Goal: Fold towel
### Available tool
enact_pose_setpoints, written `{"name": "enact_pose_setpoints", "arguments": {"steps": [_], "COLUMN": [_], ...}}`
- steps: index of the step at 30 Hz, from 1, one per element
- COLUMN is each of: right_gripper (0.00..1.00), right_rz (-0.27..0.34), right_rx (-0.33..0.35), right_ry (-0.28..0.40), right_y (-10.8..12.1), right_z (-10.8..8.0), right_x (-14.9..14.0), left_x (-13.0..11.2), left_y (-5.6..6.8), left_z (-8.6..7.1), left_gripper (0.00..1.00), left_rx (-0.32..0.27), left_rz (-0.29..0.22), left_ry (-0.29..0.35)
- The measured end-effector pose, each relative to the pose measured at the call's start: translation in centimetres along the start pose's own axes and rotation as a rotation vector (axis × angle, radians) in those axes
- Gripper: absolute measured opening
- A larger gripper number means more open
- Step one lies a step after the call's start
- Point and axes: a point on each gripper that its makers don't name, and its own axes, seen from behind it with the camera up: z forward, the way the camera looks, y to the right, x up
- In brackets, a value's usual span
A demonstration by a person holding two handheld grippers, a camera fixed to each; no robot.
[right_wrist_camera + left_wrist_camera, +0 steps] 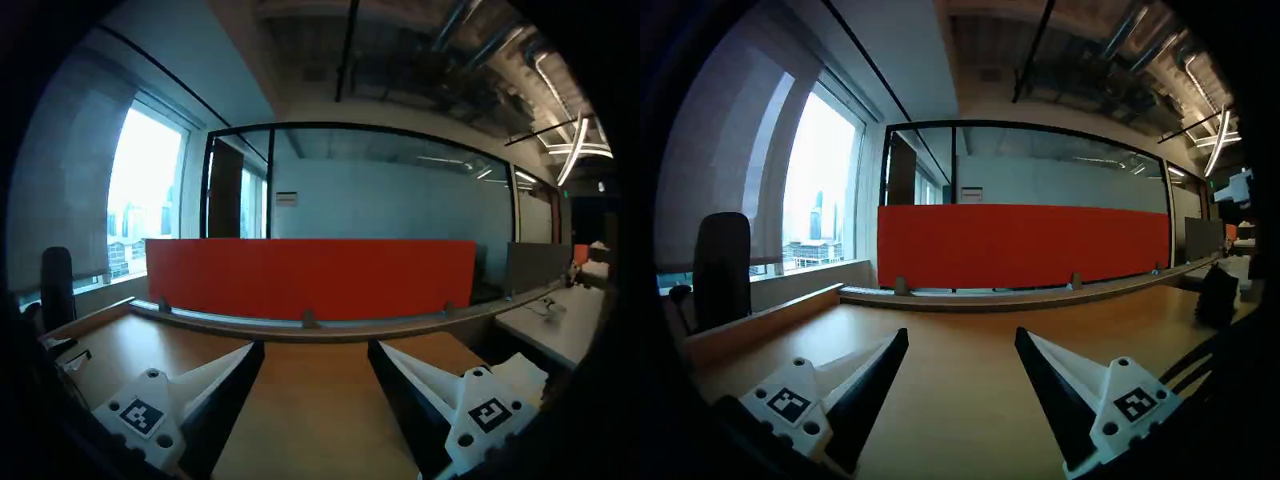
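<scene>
Wide open on both left gripper (960, 332) and right gripper (314, 344), gripping nothing. Just desk (960, 424) between the jaws, red divider (1024, 244) straight ahead. Can't tell which way the towel lies.

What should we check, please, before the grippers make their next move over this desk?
1. Left gripper open: ok, fingers apart, nothing between them.
2. Right gripper open: ok, fingers apart, nothing held.
3. Towel's position: cannot tell.
4. Wooden desk ahead: ok, bare wood between each gripper's fingers, with the orange divider standing beyond.
5. Dark object at the desk's right edge in the left gripper view: ok, well apart from the fingers.
</scene>
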Motion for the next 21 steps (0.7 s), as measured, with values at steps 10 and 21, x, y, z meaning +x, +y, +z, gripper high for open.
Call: {"name": "enact_pose_setpoints", "arguments": {"steps": [10,21], "right_gripper": [1.0,1.0], "right_rz": [-0.021,-0.029], "right_rx": [-0.01,-0.018], "right_ry": [-0.003,0.004], "right_y": [0.4,0.5], "right_z": [-0.1,-0.3], "right_x": [-1.3,-1.1], "left_x": [-2.4,-4.2], "left_y": [0.4,0.5], "left_z": [0.0,0.0], "left_gripper": [0.99,0.99], "left_rx": [0.0,0.003], "left_rz": [0.011,0.007], "left_ry": [0.0,-0.009]}}
